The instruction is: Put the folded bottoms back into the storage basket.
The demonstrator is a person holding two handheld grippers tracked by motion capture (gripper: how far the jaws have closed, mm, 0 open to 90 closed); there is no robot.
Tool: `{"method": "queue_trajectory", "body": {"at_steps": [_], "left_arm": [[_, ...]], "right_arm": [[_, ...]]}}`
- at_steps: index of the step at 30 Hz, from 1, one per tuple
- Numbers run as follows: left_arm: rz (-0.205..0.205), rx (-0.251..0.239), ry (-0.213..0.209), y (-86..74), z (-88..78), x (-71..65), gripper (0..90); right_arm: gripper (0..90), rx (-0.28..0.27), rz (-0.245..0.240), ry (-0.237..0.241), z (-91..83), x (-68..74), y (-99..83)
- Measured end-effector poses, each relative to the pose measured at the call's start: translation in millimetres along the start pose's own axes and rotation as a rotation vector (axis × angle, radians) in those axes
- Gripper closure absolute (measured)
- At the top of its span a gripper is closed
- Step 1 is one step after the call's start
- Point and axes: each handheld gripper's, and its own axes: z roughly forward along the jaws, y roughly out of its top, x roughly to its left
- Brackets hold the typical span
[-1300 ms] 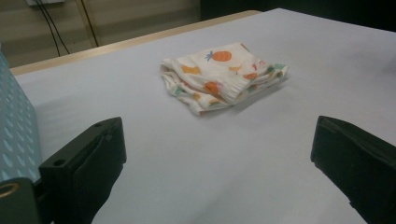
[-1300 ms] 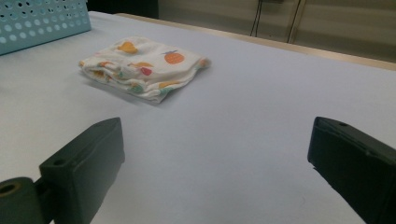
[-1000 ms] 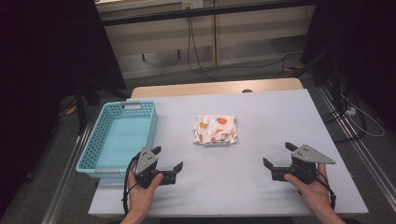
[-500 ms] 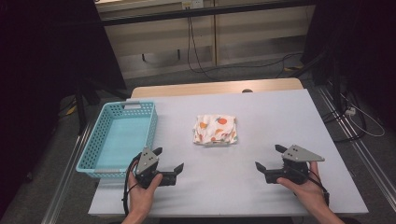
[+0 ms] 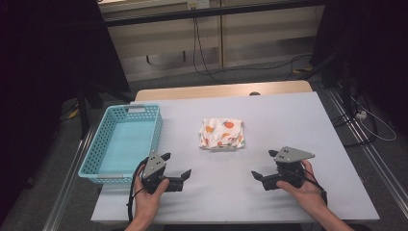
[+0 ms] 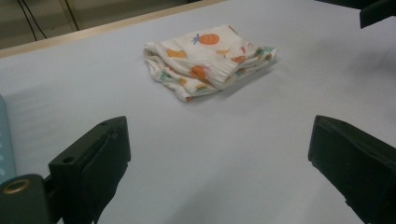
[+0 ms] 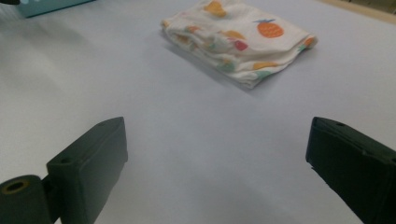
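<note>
A folded white cloth with a fruit print point(image 5: 222, 134) lies flat in the middle of the pale table point(image 5: 288, 115). The same cloth point(image 6: 210, 58) lies ahead of the left gripper's jaws, and the cloth point(image 7: 240, 39) lies ahead of the right gripper's jaws too. My left gripper point(image 5: 176, 165) rests low near the front left, beside the basket, open and holding nothing. My right gripper point(image 5: 265, 164) is at the front right, open and holding nothing, angled toward the cloth. Both sit a short way in front of the cloth, apart from it.
A light blue plastic basket point(image 5: 96, 154) with nothing in it stands at the table's left side, its corner point(image 7: 51, 5) also seen far off. The table's wooden far edge point(image 5: 221, 91) borders a floor with cables point(image 5: 250, 67). Dark panels stand at both sides.
My right gripper has slid left and a little forward toward the table's middle. The left gripper and the cloth have stayed where they were.
</note>
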Motion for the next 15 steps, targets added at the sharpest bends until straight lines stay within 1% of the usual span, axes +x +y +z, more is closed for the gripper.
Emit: {"method": "queue_trajectory", "body": {"at_steps": [1,2,3,4,5,6,7,8,9,10,12,13,14,15], "left_arm": [[0.009,0.004,0.001,0.1,0.0,0.4,5.8],[0.002,0.002,0.0,0.0,0.3,0.0,5.9],[0.004,0.004,-0.002,0.0,0.1,0.1,5.9],[0.005,0.004,-0.005,-0.1,0.0,-0.1,5.9],[-0.001,0.001,-0.008,-0.2,-0.2,-0.8,5.9],[0.005,0.0,-0.007,-0.1,-0.6,-0.7,5.9],[0.014,0.007,-0.007,0.1,-1.3,-0.4,5.9],[0.01,0.004,-0.011,-0.2,-1.2,-0.8,5.9],[0.011,0.002,-0.013,-0.4,-1.1,-1.0,5.9],[0.015,0.002,-0.009,-0.3,-1.4,-0.9,5.3],[0.016,0.0,-0.009,0.0,-1.4,-0.7,5.1],[0.012,-0.001,-0.01,0.0,-1.2,-0.9,5.1],[0.012,0.002,-0.007,0.0,-1.2,-0.9,5.1],[0.012,0.001,-0.009,-0.1,-0.9,-0.9,5.1]], "right_arm": [[5.0,0.01,0.002,0.014,1.8,-0.1,1.7],[4.9,0.014,0.002,0.025,3.7,-0.5,3.5],[3.8,0.018,-0.005,0.032,8.1,-0.7,7.2],[3.8,0.018,-0.005,0.032,8.1,-0.7,7.2],[3.3,0.033,-0.009,0.042,12.4,0.6,11.0],[3.3,0.033,-0.009,0.042,12.4,0.6,11.0],[3.1,0.05,-0.021,0.061,16.1,2.4,14.3],[3.1,0.05,-0.021,0.061,16.1,2.4,14.3],[3.5,0.053,-0.032,0.067,17.7,3.7,15.7],[4.2,0.055,-0.041,0.083,20.9,5.5,18.5],[6.3,0.067,-0.041,0.088,24.1,6.0,20.7],[6.8,0.082,-0.031,0.092,26.0,5.6,21.9],[6.8,0.082,-0.031,0.092,26.0,5.6,21.9],[6.8,0.09,-0.033,0.101,28.2,5.3,23.0]]}}
